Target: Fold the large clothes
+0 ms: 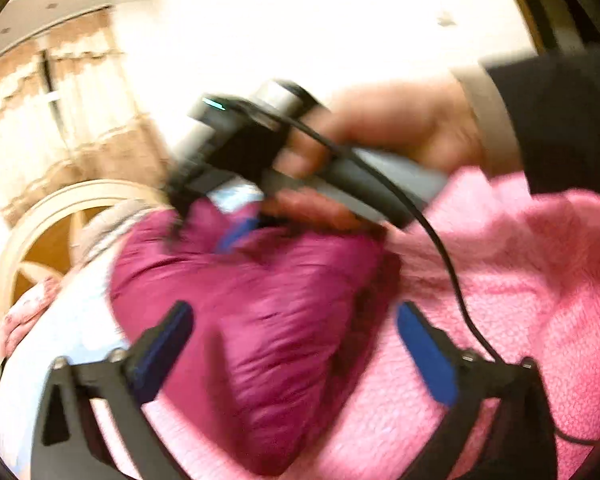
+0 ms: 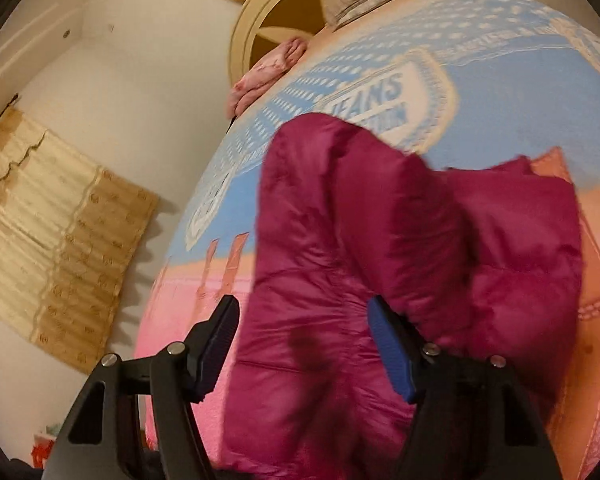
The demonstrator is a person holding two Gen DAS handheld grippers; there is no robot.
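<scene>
Pink fleece blanket (image 2: 172,320) with a blue "JEANS" print is covering the bed, and the magenta puffer jacket (image 2: 380,260) is lying bunched up in the middle of it, one puffy panel already flopping over the rest. Both grippers are hovering over it: the left gripper (image 1: 296,356) is sitting with its jaws spread wide and nothing between them, and the right gripper (image 2: 304,344) is looking just as open, straddling the near part of the jacket without pinching it. The left view is pretty blurry, so hard to say more. If I'm guessing, the move here is grabbing an edge, so I'd be pinching right at a seam, since that slick padded shell is probably sliding out of a shallow bite, and pulling the layer flat before creasing.
</scene>
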